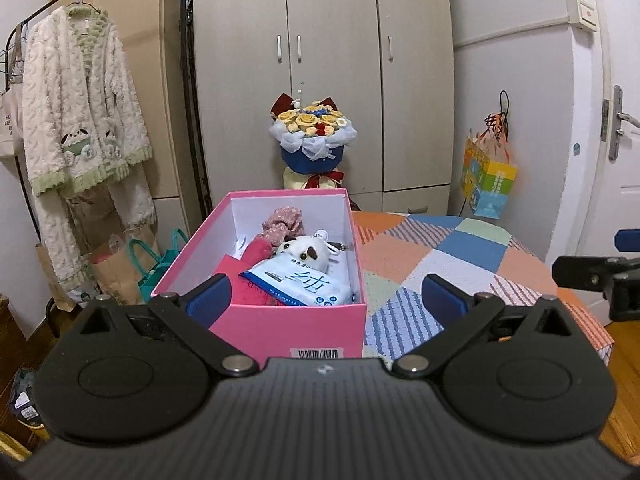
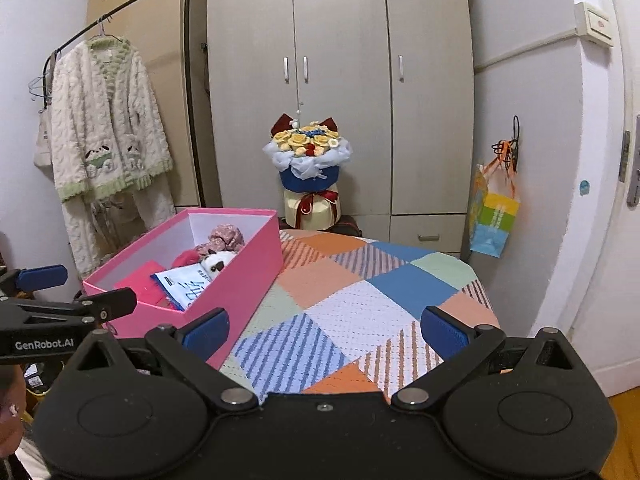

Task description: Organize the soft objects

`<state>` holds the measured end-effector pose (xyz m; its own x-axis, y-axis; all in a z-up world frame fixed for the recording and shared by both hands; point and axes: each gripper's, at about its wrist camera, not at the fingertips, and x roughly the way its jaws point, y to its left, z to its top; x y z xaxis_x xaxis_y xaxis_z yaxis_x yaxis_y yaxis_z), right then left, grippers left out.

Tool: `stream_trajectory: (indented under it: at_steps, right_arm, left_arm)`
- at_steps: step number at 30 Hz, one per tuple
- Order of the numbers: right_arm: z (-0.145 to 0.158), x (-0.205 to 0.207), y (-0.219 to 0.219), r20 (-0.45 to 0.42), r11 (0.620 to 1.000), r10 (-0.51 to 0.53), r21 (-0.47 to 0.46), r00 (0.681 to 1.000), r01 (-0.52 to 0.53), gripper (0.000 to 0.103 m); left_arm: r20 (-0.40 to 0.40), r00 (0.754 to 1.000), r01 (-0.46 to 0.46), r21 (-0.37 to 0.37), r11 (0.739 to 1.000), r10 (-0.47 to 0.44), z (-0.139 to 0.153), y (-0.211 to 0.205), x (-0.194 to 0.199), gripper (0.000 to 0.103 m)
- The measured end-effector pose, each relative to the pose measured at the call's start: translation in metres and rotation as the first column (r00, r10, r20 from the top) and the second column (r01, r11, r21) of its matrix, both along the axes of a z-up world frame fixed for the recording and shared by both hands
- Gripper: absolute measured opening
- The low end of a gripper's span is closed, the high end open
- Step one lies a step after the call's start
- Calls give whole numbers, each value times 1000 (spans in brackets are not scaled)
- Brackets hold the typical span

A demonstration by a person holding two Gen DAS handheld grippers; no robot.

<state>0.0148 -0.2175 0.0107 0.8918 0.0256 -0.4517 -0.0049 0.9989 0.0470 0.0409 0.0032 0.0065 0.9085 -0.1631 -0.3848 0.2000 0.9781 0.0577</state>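
Ahead of the left gripper (image 1: pixel 326 300), 1 pink box (image 1: pixel 292 330) holds 1 plush cow (image 1: pixel 308 254) and 1 wipes pack (image 1: pixel 304 286). Both tongs gape wide, empty; the right gripper (image 2: pixel 324 332) is over the patchwork tablecloth (image 2: pixel 360 304), wardrobe (image 2: pixel 340 60) beyond.

The left tongs (image 1: pixel 327 296) stand spread wide, both blue pads bare and nothing between them, tilted gently downward. The right tongs (image 2: pixel 324 330) match, gaping and empty, with the left tongs at their nine o'clock.
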Motion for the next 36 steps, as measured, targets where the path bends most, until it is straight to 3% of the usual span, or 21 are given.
stream_trajectory:
  at_steps: [6,27,36]
  right_arm:
    - [0,-1,0,-21,1000,-13,-19,1000,13,103]
    - [-3,-4,5,-20,997,-30,-78,999,28,103]
    - [-5,-7,11,0,992,-38,-119,999,38,103]
  left_arm:
    - [-28,999,-19,27,999,20,0,-5,2,103]
    - [-19,997,-69,47,997,70,-5,-5,-4,103]
    - [-17,999,-36,64,997,37,-7,-10,-12,103]
